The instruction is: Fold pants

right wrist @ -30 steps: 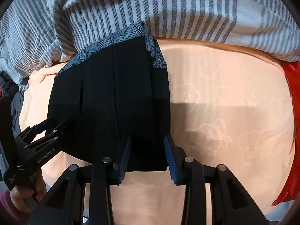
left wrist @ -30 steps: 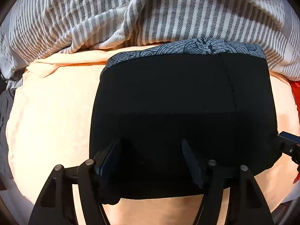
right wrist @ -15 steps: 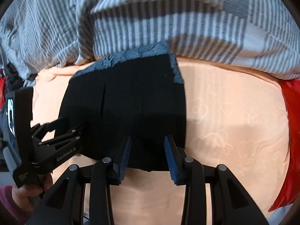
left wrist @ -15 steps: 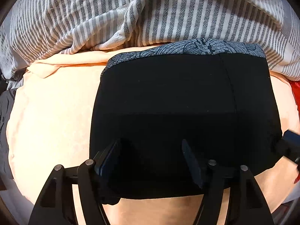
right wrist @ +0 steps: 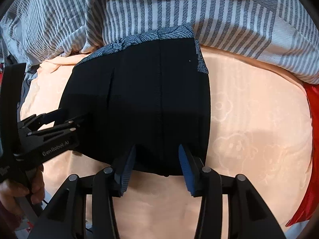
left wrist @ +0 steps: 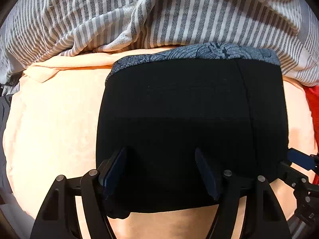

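Black folded pants [left wrist: 189,123] lie on the peach blanket [left wrist: 51,119]; I see my left hand-held gripper [left wrist: 159,171] spread over their near edge, my right hand-held gripper [right wrist: 157,165] just widening, gripping nothing. Folds hide lower layers.

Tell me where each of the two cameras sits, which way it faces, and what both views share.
Left wrist: on the left gripper, looking down at the folded black pants on the peach blanket; its own jaws stand open.
Right wrist: on the right gripper, looking down at the pants' right end; its jaws have just been opening, nothing pinched; the left gripper and a hand show at left.
Shared: pants, peach blanket, striped bedding, and each other's gripper.
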`<state>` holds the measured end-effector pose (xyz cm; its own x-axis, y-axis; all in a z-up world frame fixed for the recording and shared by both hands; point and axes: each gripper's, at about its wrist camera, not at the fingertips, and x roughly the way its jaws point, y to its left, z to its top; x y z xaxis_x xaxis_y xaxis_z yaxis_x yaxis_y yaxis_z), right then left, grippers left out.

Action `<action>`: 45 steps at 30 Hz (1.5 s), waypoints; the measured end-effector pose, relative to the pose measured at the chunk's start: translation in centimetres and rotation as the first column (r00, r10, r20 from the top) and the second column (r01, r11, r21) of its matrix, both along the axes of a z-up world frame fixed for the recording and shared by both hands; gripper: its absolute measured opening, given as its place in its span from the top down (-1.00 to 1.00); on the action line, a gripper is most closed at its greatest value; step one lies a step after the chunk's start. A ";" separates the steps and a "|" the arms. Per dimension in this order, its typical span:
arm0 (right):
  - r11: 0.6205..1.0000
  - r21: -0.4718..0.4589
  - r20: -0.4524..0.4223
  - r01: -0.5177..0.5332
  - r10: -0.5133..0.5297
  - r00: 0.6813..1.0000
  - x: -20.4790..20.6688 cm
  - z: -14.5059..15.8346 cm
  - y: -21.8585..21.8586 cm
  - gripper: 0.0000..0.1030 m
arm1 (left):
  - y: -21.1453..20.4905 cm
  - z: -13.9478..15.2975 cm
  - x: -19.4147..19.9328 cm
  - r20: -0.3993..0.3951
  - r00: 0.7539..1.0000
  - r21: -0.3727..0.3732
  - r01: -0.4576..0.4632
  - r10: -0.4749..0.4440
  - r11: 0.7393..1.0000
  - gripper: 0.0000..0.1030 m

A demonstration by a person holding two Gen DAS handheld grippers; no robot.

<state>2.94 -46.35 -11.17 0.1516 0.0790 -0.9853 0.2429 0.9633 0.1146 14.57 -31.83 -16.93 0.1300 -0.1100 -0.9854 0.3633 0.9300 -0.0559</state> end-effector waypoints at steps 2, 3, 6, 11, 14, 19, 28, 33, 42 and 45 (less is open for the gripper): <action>1.000 0.010 -0.003 0.002 -0.002 1.000 -0.2 0.2 -0.2 0.06 | 0.6 0.6 0.5 0.023 1.000 0.001 0.001 -0.001 1.000 -0.41; 1.000 0.017 -0.003 0.006 -0.006 1.000 -0.3 0.3 -0.3 0.05 | 1.1 0.9 1.0 0.036 0.999 0.003 -0.002 0.002 1.000 -0.41; 0.999 0.033 -0.008 0.018 -0.018 1.000 -0.5 0.6 -1.1 0.05 | 2.7 1.3 2.7 0.030 0.999 -0.024 -0.028 0.028 0.999 -0.41; 0.997 0.065 0.022 0.051 -0.053 0.998 -0.2 1.4 -3.1 -0.07 | 4.6 0.5 5.1 -0.001 1.000 -0.022 -0.022 0.022 1.000 -0.41; 0.990 0.103 0.042 0.100 -0.105 0.994 0.3 1.6 -5.1 -0.21 | 5.2 -0.7 5.9 -0.066 0.998 -0.041 -0.025 0.022 0.999 -0.41; 0.961 0.214 0.055 0.175 -0.190 0.980 0.9 0.9 -8.1 -0.44 | 5.6 -1.5 6.1 -0.087 0.996 -0.085 -0.021 0.013 0.996 -0.41; 0.882 0.444 0.013 0.156 -0.180 0.984 1.8 -2.8 -11.2 -0.54 | 6.5 -2.5 8.1 -0.152 0.986 -0.193 0.035 -0.065 0.981 -0.41; 0.836 0.528 -0.022 0.149 -0.162 0.986 2.3 -5.2 -11.8 -0.54 | 7.7 -4.3 8.6 -0.265 0.960 -0.300 0.009 -0.092 0.954 -0.41; 0.769 0.629 -0.008 0.113 -0.138 0.990 2.4 -7.4 -13.0 -0.57 | 8.0 -7.3 10.1 -0.340 0.934 -0.370 -0.028 -0.107 0.929 -0.62; 0.743 0.662 0.005 0.098 -0.135 0.991 2.8 -7.8 -12.6 -0.57 | 8.3 -7.9 9.7 -0.345 0.933 -0.392 -0.049 -0.097 0.919 -0.67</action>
